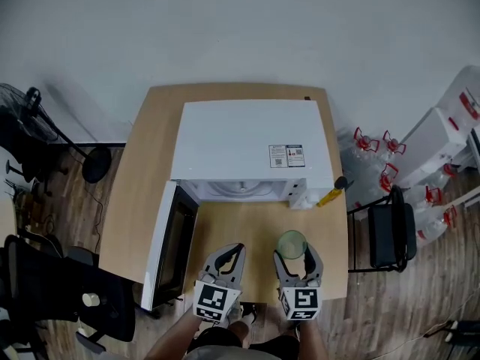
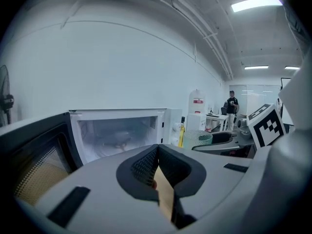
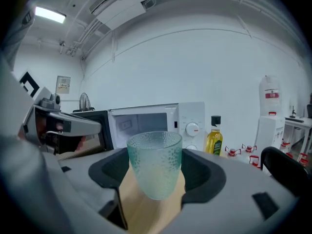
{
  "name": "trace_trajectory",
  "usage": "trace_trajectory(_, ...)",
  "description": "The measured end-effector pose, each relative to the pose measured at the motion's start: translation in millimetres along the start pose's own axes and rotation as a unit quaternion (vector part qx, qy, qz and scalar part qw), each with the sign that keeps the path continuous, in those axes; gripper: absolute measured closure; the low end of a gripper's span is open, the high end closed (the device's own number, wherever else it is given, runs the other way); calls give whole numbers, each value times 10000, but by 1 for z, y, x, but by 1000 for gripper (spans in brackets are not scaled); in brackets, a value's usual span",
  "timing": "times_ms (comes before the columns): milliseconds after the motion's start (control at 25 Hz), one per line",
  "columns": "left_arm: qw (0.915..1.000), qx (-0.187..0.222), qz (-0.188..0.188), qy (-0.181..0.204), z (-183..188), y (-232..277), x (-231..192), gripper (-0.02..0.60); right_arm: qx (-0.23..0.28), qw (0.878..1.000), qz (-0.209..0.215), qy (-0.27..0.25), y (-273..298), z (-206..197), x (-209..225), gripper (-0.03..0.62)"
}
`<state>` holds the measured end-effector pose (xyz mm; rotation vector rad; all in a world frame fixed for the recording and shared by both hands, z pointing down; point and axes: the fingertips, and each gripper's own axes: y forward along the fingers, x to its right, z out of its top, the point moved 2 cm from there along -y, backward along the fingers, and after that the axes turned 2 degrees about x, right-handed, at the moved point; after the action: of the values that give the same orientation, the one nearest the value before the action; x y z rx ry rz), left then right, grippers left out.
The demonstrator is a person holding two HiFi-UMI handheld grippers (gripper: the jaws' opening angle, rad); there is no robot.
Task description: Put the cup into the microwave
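A frosted green glass cup stands upright between the jaws of my right gripper, which is shut on it just above the wooden table. The white microwave sits at the back of the table with its door swung open to the left. Its cavity holds nothing. My left gripper is beside the right one, in front of the door. Its tips touch, with nothing between them. The cup also shows in the left gripper view.
A yellow oil bottle stands at the microwave's front right corner. A black chair and water jugs are off the table's right edge. A fan and another black chair are at the left.
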<state>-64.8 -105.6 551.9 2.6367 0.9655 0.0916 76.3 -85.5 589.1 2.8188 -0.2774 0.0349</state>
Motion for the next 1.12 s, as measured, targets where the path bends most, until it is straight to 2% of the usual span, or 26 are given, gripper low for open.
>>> trace_trajectory(560, 9982, 331, 495, 27, 29, -35, -25, 558, 421, 9981, 410, -183, 0, 55, -35, 250)
trace_trajectory(1120, 9917, 252, 1250, -179, 30, -32, -79, 558, 444, 9922, 1137, -253, 64, 69, -59, 250)
